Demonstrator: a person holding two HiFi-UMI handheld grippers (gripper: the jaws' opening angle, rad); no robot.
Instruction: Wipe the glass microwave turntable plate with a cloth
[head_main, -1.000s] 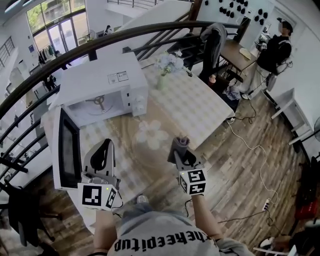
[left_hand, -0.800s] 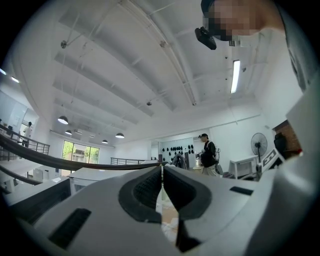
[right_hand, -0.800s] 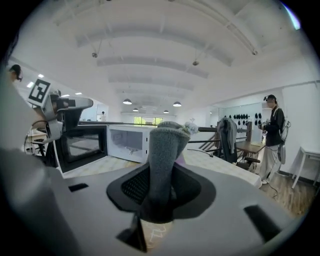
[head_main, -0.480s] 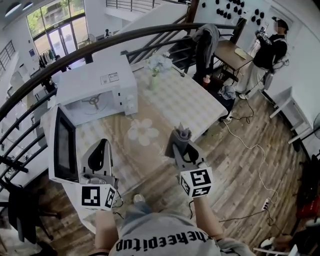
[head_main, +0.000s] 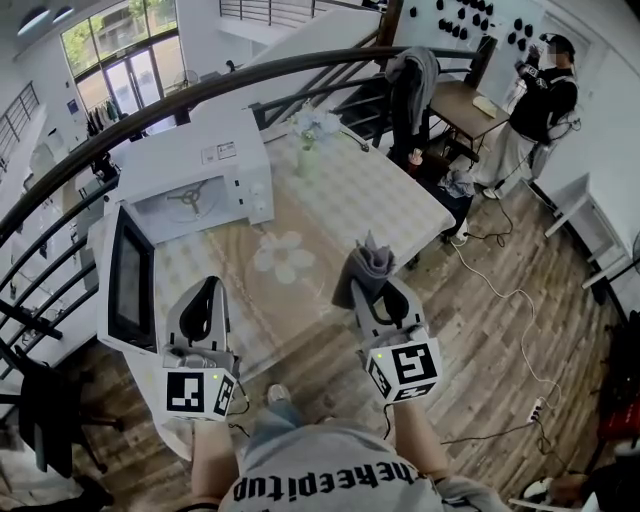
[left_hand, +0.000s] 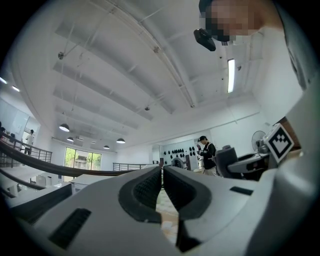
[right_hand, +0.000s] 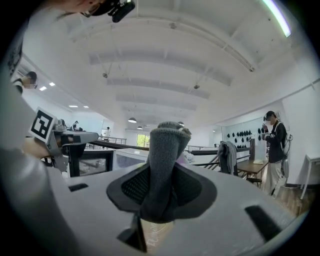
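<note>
A white microwave (head_main: 195, 170) stands at the table's far left with its door (head_main: 128, 285) swung open. Inside the cavity I see the turntable (head_main: 189, 197); whether glass lies on it I cannot tell. My right gripper (head_main: 372, 285) hovers over the table's near right part, shut on a grey cloth (head_main: 366, 262) that sticks up past the jaws. The right gripper view shows the cloth (right_hand: 164, 150) pinched between both pads. My left gripper (head_main: 204, 305) hangs near the open door, its jaws together with nothing between them (left_hand: 162, 172).
A vase of pale flowers (head_main: 308, 130) stands at the table's far side. A dark curved railing (head_main: 300, 62) runs behind the table. A person (head_main: 535, 100) stands by a desk at the back right. Cables (head_main: 500, 300) trail over the wooden floor.
My right gripper has drifted slightly right and nearer with the cloth still in it. The left gripper has hardly moved. The head view has shifted a little.
</note>
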